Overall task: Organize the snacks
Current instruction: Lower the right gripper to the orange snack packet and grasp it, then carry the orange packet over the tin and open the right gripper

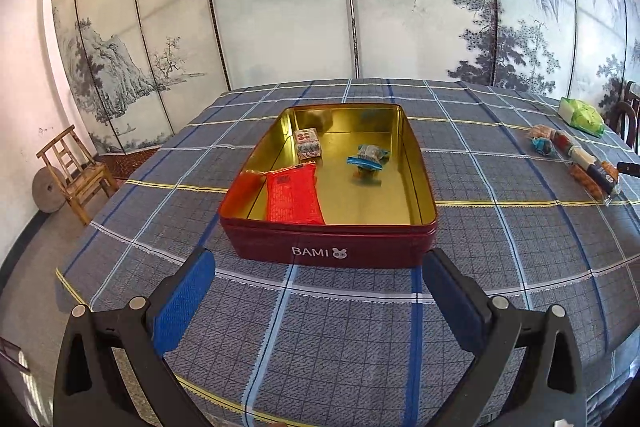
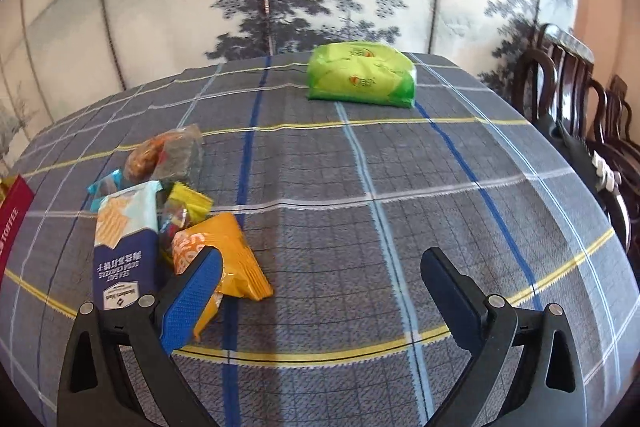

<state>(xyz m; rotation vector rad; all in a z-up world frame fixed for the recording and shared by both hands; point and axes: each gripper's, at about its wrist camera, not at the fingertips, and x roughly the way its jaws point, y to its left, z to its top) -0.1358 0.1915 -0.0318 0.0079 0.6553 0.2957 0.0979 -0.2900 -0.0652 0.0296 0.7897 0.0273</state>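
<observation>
The red tin (image 1: 328,243) with the word BAMI on its front stands open on the checked surface (image 1: 360,327), directly in front of the left hand-held gripper (image 1: 320,267). Inside it lie a red packet (image 1: 294,195) near the front left corner, a small square packet (image 1: 308,143) toward the back left, and a blue wrapped snack (image 1: 370,159) near the middle. The print on these is too small to read.

In the left wrist view the loose snacks (image 1: 576,159) at the far right are small and squeezed by the lens, and a green pack (image 1: 582,113) lies beyond them.

The left hand-held gripper points down at a slant toward the tin, its jaws spread wide with nothing between them. The right hand-held gripper (image 2: 320,267) also tilts down over the surface, jaws apart and empty. Its left finger (image 2: 192,301) covers part of an orange packet (image 2: 236,263).

Only the right wrist view shows the pile closely: a navy and pale blue cracker pack (image 2: 124,247), a yellow wrapper (image 2: 190,201), a clear bag of brown snacks (image 2: 168,153). Here the tin is only a red edge (image 2: 12,223) cut off at the left border. Dark chairs (image 2: 576,87) stand at the right, partly cut off; a wooden chair (image 1: 76,171) appears only in the left view.
</observation>
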